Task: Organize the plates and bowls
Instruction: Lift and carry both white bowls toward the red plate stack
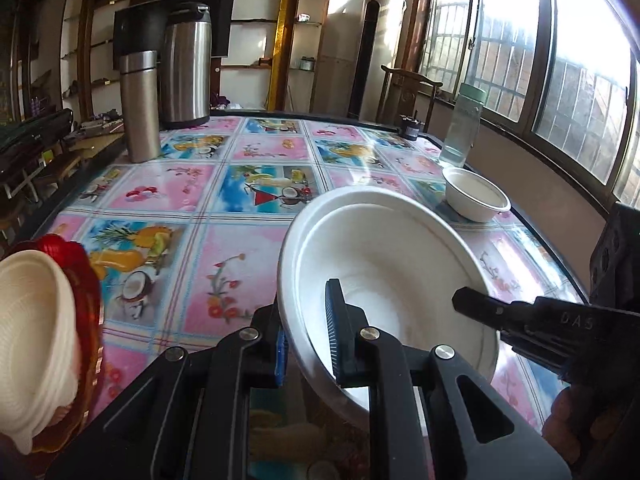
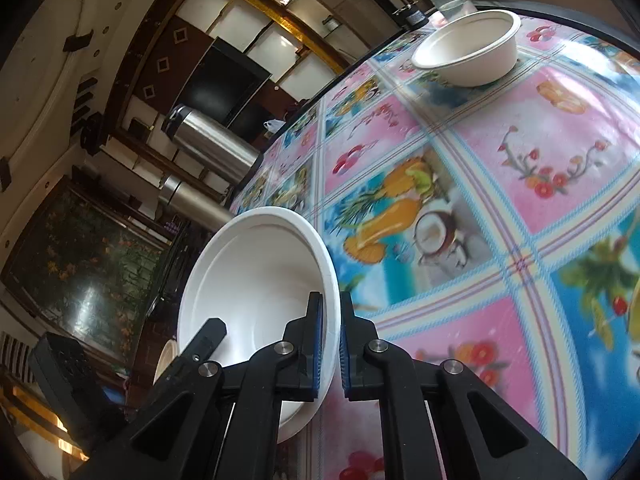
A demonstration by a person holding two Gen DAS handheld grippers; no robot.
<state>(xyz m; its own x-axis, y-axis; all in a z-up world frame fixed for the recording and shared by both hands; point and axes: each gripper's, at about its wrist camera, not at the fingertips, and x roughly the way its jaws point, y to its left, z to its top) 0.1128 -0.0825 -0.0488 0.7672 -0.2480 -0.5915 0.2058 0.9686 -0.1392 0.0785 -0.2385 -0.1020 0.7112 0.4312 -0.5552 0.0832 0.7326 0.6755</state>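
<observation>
A large white deep plate [image 1: 400, 264] hangs tilted above the table, held from two sides. My left gripper [image 1: 308, 340] is shut on its near rim, one blue pad outside and one inside. My right gripper [image 2: 330, 344] is shut on the rim of the same plate [image 2: 256, 280] on the opposite side; one of its fingers [image 1: 480, 308] reaches in from the right. A small white bowl [image 1: 476, 194] [image 2: 468, 48] stands upright near the table's far right edge. At the left, a stack of cream bowls [image 1: 32, 332] lies in a red basket [image 1: 86, 280].
Two steel thermoses [image 1: 138, 104] [image 1: 186, 64] stand at the far left of the flowered tablecloth [image 1: 248, 264]. A clear water bottle [image 1: 462, 124] stands behind the small bowl. A hand [image 1: 568, 420] holds the right gripper. Windows run along the right.
</observation>
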